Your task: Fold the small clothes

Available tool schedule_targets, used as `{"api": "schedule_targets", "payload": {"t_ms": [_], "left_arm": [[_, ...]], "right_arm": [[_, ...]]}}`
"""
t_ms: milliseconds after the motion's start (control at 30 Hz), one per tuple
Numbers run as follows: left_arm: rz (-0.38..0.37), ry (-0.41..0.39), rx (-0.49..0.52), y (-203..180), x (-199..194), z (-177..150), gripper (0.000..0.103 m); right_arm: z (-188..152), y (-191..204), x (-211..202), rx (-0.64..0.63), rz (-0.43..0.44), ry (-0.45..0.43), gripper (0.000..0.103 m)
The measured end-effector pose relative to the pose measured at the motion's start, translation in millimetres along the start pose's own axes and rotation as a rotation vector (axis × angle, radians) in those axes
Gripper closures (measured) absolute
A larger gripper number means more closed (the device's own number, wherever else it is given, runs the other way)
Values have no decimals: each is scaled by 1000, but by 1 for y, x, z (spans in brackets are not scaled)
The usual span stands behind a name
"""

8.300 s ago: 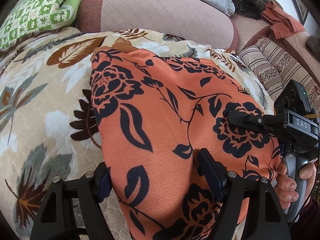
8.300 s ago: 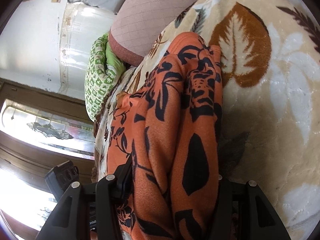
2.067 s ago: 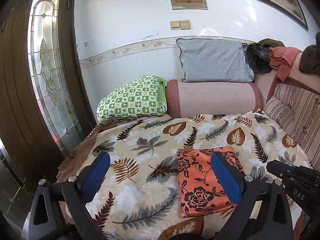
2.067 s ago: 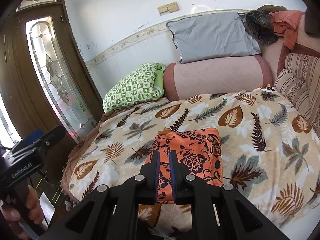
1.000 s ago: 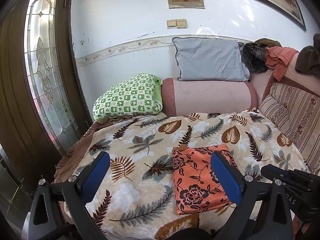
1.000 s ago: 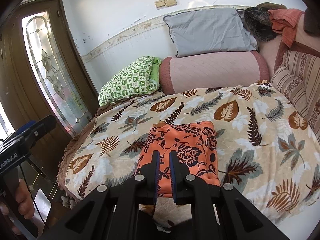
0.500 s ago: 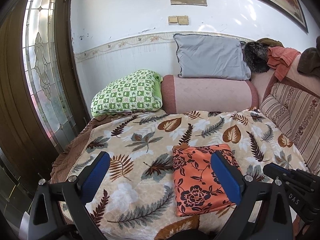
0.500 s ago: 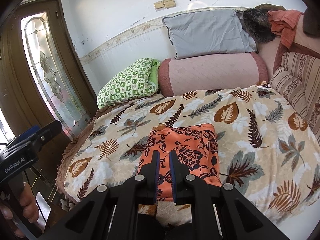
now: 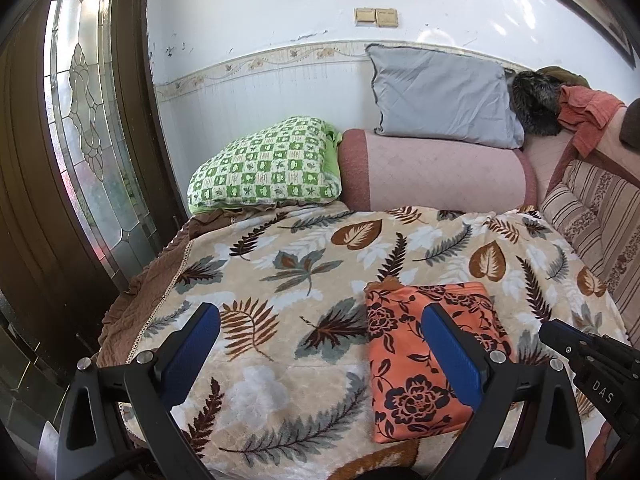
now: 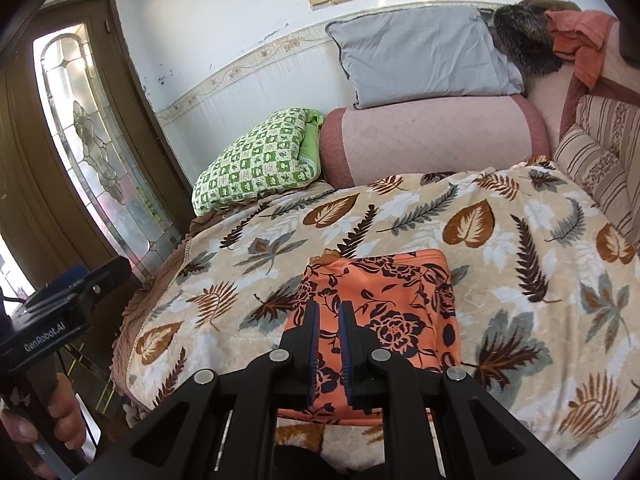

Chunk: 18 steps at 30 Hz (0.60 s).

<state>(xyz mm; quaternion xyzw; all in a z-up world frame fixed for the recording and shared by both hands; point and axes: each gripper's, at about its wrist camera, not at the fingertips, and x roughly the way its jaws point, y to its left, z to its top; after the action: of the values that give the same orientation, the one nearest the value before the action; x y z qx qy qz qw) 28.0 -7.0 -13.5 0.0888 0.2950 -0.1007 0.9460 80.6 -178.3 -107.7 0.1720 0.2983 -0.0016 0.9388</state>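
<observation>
On a leaf-print blanket [image 9: 280, 360], a folded orange floral cloth [image 9: 416, 364] lies flat near the front edge, right of centre. Both grippers hang above the near edge, clear of it: the left gripper [image 9: 316, 344] with its blue pads spread wide and empty, the right gripper [image 10: 329, 344] with its pads nearly pressed together, nothing between them. Far behind, a green checked pillow [image 9: 268, 168] sits left of a pink bolster [image 9: 436, 172], with a grey cushion [image 9: 440, 92] on top.
</observation>
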Motion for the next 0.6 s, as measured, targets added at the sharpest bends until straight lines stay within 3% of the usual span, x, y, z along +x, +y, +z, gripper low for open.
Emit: {"api": "schedule_targets", "payload": {"t_ms": [600], "left_arm": [[-22, 27, 11, -14, 14, 0, 3]], "right_arm": [[-9, -13, 22, 21, 0, 36, 91]]}}
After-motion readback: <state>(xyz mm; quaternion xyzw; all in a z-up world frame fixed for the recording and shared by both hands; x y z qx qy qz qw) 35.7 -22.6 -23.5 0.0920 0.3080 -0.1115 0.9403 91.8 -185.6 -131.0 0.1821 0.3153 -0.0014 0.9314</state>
